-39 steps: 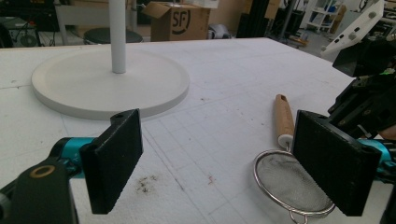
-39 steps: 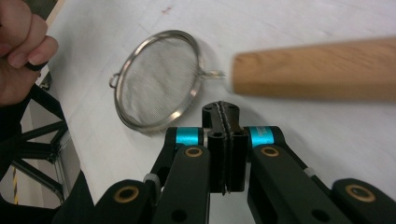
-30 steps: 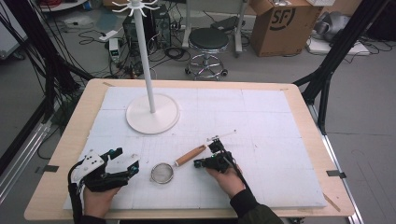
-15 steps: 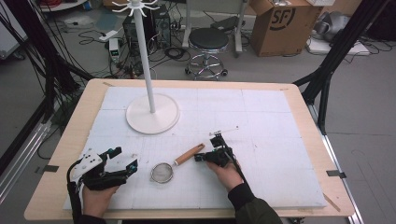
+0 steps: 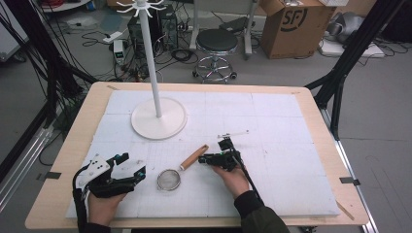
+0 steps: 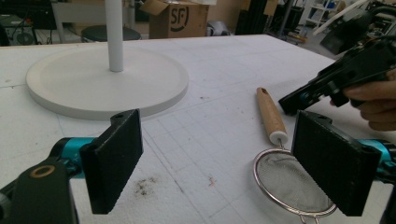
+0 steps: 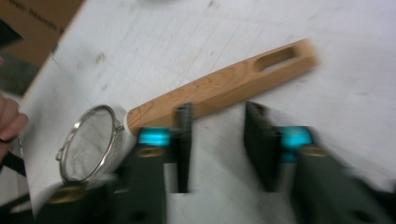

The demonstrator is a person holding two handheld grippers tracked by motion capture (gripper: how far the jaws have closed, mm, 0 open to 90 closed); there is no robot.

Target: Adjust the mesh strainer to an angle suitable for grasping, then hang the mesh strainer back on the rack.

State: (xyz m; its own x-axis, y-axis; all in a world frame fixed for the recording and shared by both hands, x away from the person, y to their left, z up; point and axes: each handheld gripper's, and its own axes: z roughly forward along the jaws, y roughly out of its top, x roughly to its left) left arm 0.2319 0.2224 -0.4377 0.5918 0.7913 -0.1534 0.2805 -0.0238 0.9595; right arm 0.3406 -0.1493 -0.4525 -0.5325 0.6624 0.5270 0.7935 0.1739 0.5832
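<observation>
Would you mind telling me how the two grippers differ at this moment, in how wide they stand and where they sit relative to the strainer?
The left gripper stands wide open, with nothing between its jaws; the right gripper has a narrower gap and has just been opening. The left gripper rests away from the strainer, beside its mesh bowl; the right gripper sits close by the wooden handle, jaws not gripping it. Both are hand-held with black jaws, low over the white mat.

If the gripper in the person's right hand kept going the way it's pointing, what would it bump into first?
Most likely the strainer's wooden handle. The right gripper, whose jaws have just been opening with nothing between them, points straight at it, with bare table between. How near is unclear.
</observation>
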